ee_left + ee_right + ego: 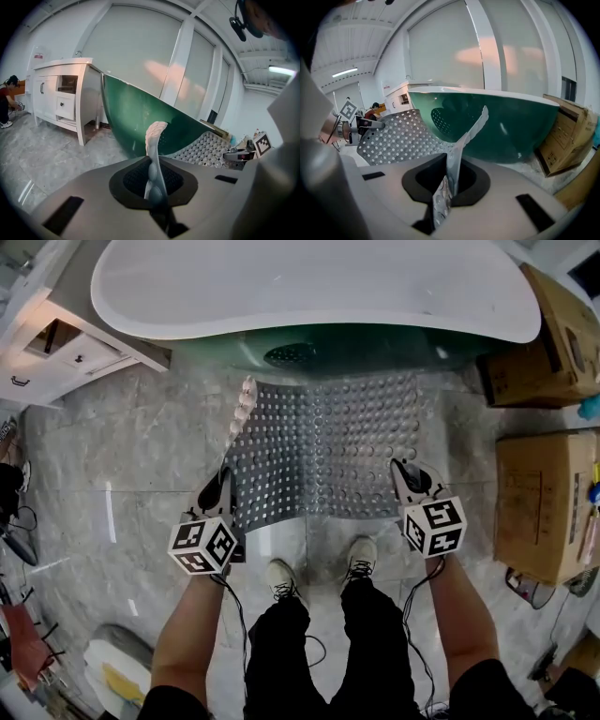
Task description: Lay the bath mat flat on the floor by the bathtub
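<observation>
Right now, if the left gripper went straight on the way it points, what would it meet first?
Most likely the green side of the bathtub: the left gripper, shut on an edge of the bath mat, points straight at it. The gap is hard to judge.

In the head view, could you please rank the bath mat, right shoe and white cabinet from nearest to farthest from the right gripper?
1. bath mat: clamped in the right gripper.
2. right shoe: just below-left.
3. white cabinet: far upper left.

The grey marbled floor [141, 456] carries the bathtub [309, 287] at top, a white cabinet [56, 352] upper left, and cardboard boxes [539, 507] at right.
</observation>
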A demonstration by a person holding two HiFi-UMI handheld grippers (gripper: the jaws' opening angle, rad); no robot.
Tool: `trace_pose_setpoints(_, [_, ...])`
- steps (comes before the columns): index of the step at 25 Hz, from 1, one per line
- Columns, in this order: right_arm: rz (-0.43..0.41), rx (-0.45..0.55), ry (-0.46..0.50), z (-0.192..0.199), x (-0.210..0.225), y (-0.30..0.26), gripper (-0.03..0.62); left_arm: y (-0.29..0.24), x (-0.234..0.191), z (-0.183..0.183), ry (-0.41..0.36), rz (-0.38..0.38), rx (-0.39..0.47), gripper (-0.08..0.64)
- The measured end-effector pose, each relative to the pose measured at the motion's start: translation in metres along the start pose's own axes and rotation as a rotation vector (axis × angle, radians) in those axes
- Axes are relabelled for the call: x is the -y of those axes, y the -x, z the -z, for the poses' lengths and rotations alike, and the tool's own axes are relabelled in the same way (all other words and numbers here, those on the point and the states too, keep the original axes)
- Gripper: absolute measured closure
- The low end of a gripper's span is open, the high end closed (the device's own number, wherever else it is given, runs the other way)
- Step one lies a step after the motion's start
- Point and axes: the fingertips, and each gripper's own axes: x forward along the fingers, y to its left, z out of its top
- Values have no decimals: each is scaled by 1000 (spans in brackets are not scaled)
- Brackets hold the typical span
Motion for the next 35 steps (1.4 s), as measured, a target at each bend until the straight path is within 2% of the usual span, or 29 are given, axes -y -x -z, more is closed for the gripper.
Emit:
trace_pose_setpoints(7, [27,16,14,63,26,-64,560,-63,-30,63,-18,5,13,529])
trace_pose_setpoints(14, [45,23,2,114,51,-116,560,-114,-49,106,-55,16,5,529])
trace_pose_setpoints(25, [61,40,1,161,82,-191,558,-186,-95,157,-88,5,41,529])
trace_pose_setpoints(31, [62,17,-5,178,94,-212,558,-212,-107,171,-104,-6,33,529])
trace_pose_setpoints(35, [74,-5,-54,192,105,-221,557,-223,-115,183,-95,-22,23,529])
